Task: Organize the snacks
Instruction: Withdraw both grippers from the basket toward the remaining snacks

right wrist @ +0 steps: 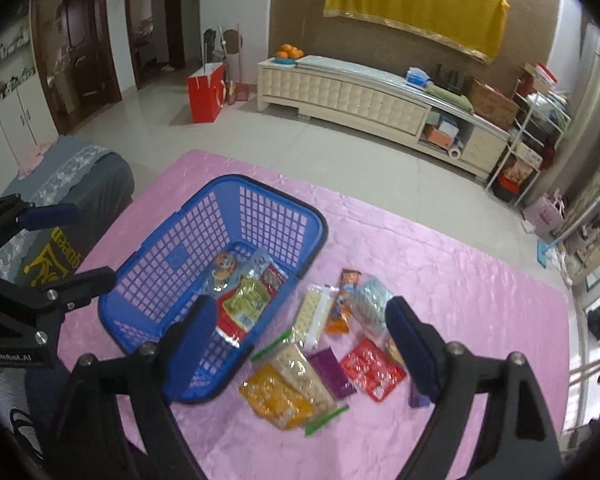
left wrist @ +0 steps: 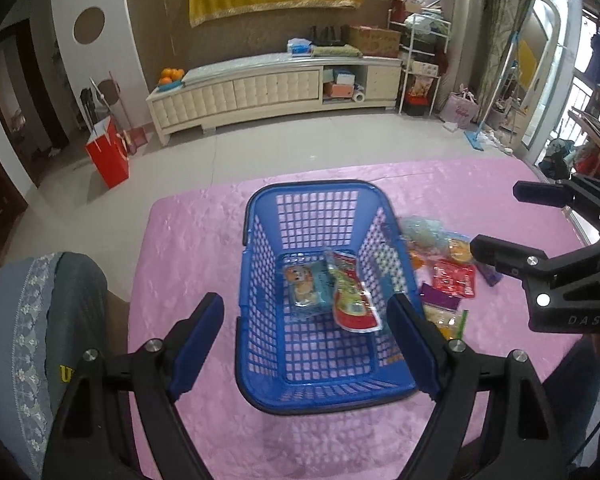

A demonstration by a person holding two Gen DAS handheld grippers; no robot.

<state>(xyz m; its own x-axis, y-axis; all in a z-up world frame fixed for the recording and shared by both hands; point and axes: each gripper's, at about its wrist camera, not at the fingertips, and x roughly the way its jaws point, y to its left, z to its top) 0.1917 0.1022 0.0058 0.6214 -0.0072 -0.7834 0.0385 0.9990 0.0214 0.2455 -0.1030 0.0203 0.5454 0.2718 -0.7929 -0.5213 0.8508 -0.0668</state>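
Note:
A blue plastic basket (left wrist: 260, 208) stands on the pink tablecloth (left wrist: 188, 240). In it lie a blue packet with a cartoon bear (left wrist: 306, 288) and a red-and-green packet (left wrist: 352, 300). My left gripper (left wrist: 306, 304) hovers over the basket's near end, open, with nothing held. My right gripper (right wrist: 300, 304) is open and empty above the basket's right wall (right wrist: 292, 240) and the loose snacks. Beside the basket lie a red packet (right wrist: 372, 368), a purple packet (right wrist: 332, 372), an orange packet (right wrist: 276, 396), a cracker packet (right wrist: 304, 372) and an orange bar (right wrist: 342, 300).
A seat with a grey lace-trimmed cover (left wrist: 40, 320) stands against the table's left side. Beyond the table's far edge (left wrist: 340, 172) is tiled floor, with a red bag (left wrist: 108, 156) and a long cream cabinet (left wrist: 260, 88). Bare pink cloth (right wrist: 480, 280) stretches right of the snacks.

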